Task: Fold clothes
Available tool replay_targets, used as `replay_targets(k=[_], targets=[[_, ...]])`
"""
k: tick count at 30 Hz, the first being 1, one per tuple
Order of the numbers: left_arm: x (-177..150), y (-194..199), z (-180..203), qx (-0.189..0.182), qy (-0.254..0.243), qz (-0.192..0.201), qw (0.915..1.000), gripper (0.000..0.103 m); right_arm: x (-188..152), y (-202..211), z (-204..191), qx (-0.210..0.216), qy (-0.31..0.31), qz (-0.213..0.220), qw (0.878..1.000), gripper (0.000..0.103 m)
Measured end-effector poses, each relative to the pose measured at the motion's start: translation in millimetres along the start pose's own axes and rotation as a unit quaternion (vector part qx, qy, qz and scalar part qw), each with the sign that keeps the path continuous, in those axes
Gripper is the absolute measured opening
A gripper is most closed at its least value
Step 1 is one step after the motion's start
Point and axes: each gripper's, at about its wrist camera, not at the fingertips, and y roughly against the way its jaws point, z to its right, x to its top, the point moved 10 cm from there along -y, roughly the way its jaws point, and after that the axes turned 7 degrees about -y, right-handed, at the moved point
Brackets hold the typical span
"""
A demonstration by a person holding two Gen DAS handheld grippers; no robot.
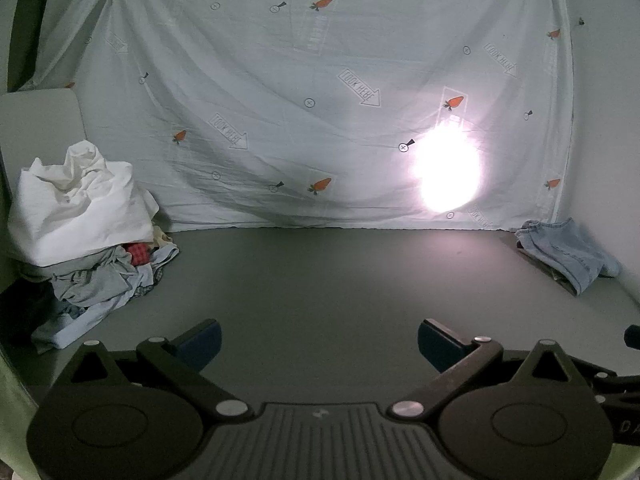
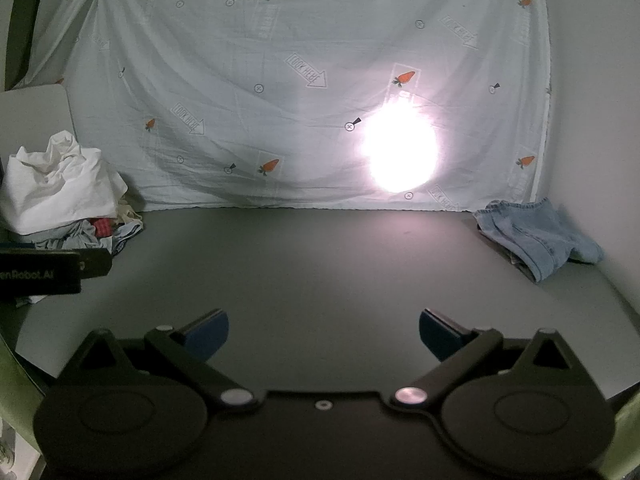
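I find both tools idle above the grey table [image 1: 320,280]; the left hand-held gripper [image 1: 319,344] has its jaws wide apart and holds nothing; the right hand-held gripper [image 2: 324,334] is likewise spread and empty.

The work lies at the edges; an unsorted pile of clothes [image 1: 92,248] sits at the far left of the table, topped by a crumpled white garment [image 1: 76,204], with grey, pale blue and red-checked pieces tangled beneath; a folded denim garment [image 1: 568,252] rests at the far right, well apart from the pile; the middle of the table carries nothing.

Risks, in my judgement: the pile is knotted, so a pinch at the white garment may drag several pieces with it; a grasp on a bunched fold instead of an edge would leave the cloth twisted when spread; the glaring light spot [image 1: 446,172] behind the printed backdrop sheet [image 1: 320,80] washes out part of both views and may mask fabric edges; the pile sits near the table's left border, so a careless pull could spill items off.

Pose: both grippers point forward at the backdrop, level and side by side, low over the near edge; the left tool's body shows at the left margin of the right view; neither touches any cloth.
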Motion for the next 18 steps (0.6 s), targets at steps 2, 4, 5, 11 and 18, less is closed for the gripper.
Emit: replay_targets(k=[2,4,5,11,18], targets=[[-0.4,0.0,-0.1,0.000,0.000,0.000,1.0000,0.103,0.8,0.2,-2.2,-0.001,0.000,0.000,1.000,0.103],[-1.8,0.2,-0.6,0.001,-0.001,0.001,1.0000,0.103,0.5,0.4,-1.8,-0.001,0.000,0.000,1.000,0.103],[-2.6,0.4,-1.2,0.001,-0.002,0.001,1.0000,0.103,0.2,0.5,-1.5,-0.001,0.000,0.000,1.000,0.103],[-3.0,-0.7,-3.4,0.001,-0.003,0.001,1.0000,0.103,-1.3,1.1,-1.1,-0.002,0.000,0.002,1.000,0.103],[-4.4,-1.4,-3.2,0.001,-0.002,0.000,1.0000,0.103,-1.8,0.4,-2.6,-0.001,0.001,0.003,1.000,0.103]])
